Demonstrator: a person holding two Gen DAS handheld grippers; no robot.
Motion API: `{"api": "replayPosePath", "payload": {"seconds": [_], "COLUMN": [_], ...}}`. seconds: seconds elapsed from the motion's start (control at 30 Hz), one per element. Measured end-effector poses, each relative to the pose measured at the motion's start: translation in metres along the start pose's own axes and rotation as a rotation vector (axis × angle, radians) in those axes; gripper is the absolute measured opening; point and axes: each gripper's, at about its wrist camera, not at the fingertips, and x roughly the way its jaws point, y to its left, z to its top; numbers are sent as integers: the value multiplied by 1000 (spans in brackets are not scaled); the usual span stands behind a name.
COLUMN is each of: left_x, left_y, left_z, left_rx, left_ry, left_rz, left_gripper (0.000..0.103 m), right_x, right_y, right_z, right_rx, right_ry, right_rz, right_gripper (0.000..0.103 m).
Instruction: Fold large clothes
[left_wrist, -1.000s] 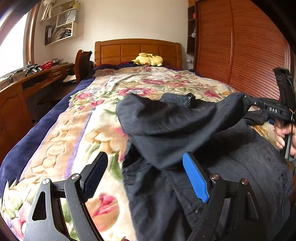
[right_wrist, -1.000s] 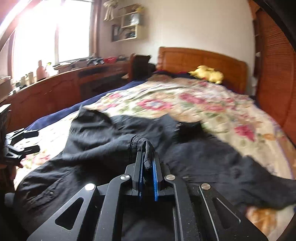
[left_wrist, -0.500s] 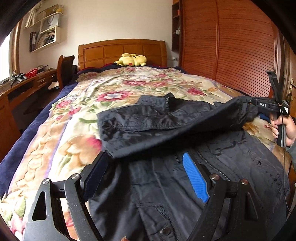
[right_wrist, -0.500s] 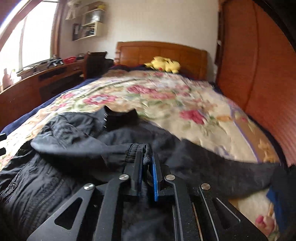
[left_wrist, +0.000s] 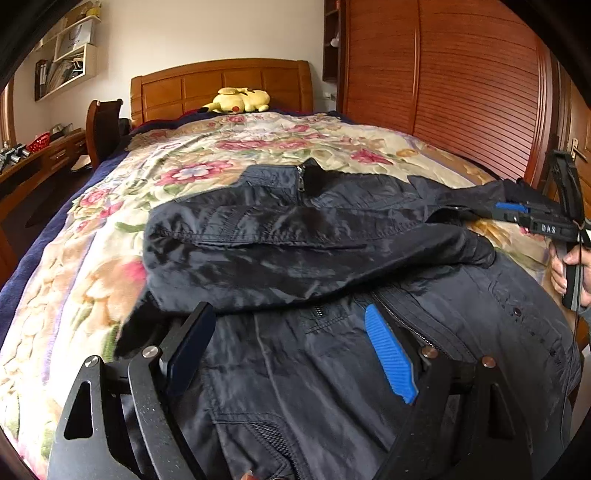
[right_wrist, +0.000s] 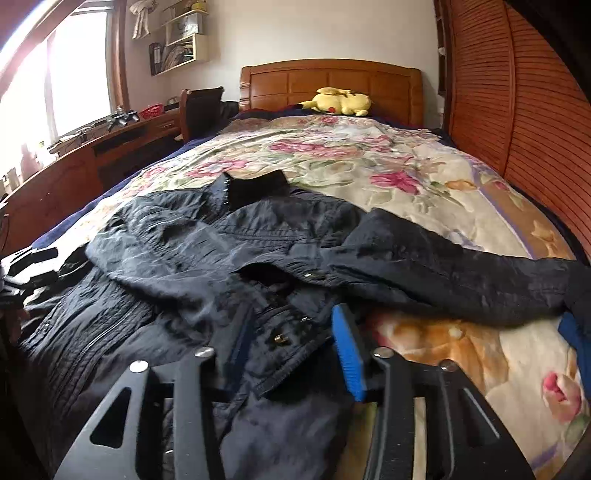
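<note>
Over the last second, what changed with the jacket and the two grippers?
The right gripper, then clamped on the sleeve cuff, is opening and letting the cuff drop onto the dark jacket, sleeve now folded across. The left gripper stayed open, empty.

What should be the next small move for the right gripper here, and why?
Probably draw the right gripper back off the jacket. Its jaws are opening, with the cuff edge lying loose between them, and the sleeve already lies folded across the jacket's body on the bed.
</note>
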Motion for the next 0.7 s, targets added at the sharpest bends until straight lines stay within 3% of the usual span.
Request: {"api": "replayPosePath", "payload": {"seconds": [0.27, 0.5, 0.7], "left_x": [16, 16, 19], "left_y": [-7, -13, -23], "left_z": [1, 4, 13], "left_rx": [6, 8, 25], "left_ry": [44, -3, -42], "left_rz": [-16, -22, -19], "left_gripper": [84, 84, 84], "right_x": [39, 58, 55], "right_y": [-25, -46, -86], "right_z": [25, 30, 34], "right_rx": [36, 60, 109], "right_ry": [72, 76, 66], "right_rz": [-64, -130, -211], "right_gripper": [48, 48, 58]}}
